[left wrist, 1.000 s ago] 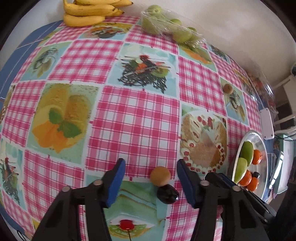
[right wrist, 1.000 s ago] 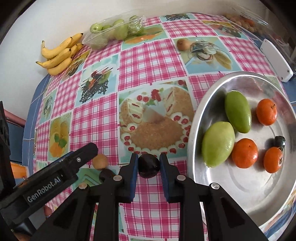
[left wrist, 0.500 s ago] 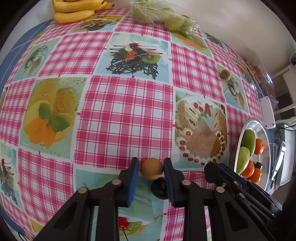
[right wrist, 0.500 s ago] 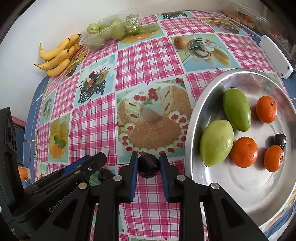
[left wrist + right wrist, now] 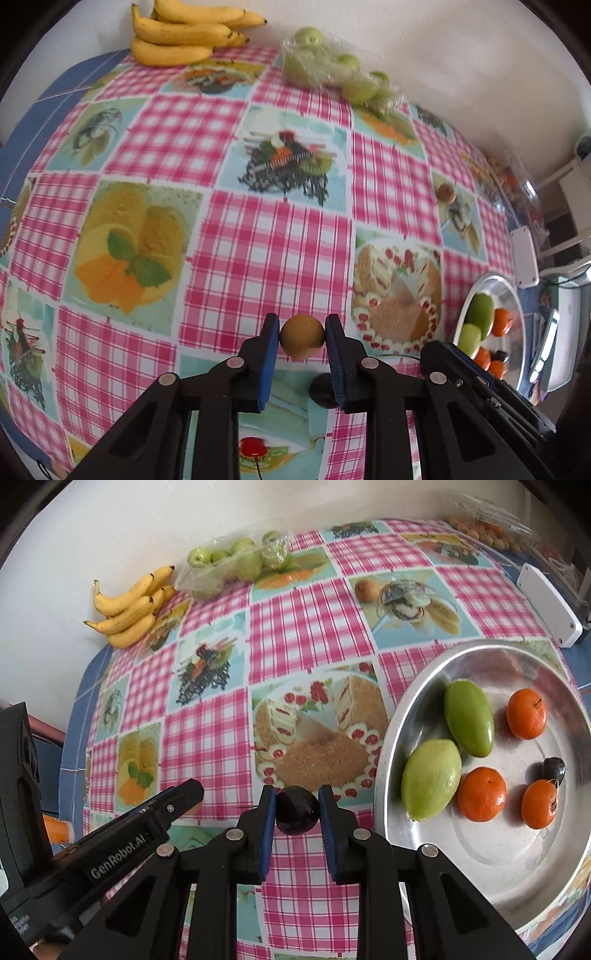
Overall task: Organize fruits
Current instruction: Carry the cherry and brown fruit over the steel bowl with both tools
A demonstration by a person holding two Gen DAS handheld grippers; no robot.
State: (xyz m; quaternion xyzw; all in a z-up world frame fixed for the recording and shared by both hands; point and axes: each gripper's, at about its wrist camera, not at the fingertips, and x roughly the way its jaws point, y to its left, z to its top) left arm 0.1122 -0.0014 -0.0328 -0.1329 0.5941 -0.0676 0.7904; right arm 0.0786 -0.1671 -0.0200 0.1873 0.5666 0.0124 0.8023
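Observation:
My left gripper (image 5: 302, 334) is shut on a small round brown fruit (image 5: 301, 335), held above the checked tablecloth. My right gripper (image 5: 297, 805) is shut on a dark plum (image 5: 297, 809), just left of the silver tray (image 5: 417, 686). The plum also shows in the left wrist view (image 5: 320, 390), below the brown fruit. The tray holds two green mangoes (image 5: 431, 778), three oranges (image 5: 482, 794) and a small dark plum (image 5: 553, 769). The left gripper's body shows in the right wrist view (image 5: 147, 830), to the left.
Bananas (image 5: 127, 609) and a clear pack of green apples (image 5: 236, 565) lie at the table's far edge by the wall. Another brown fruit (image 5: 365, 589) lies on the cloth beyond the tray. A white box (image 5: 548, 603) and a clear container (image 5: 487, 524) stand far right.
My left gripper closed on the brown fruit and lifted it slightly. My right gripper stayed shut on the plum and moved a little towards the tray.

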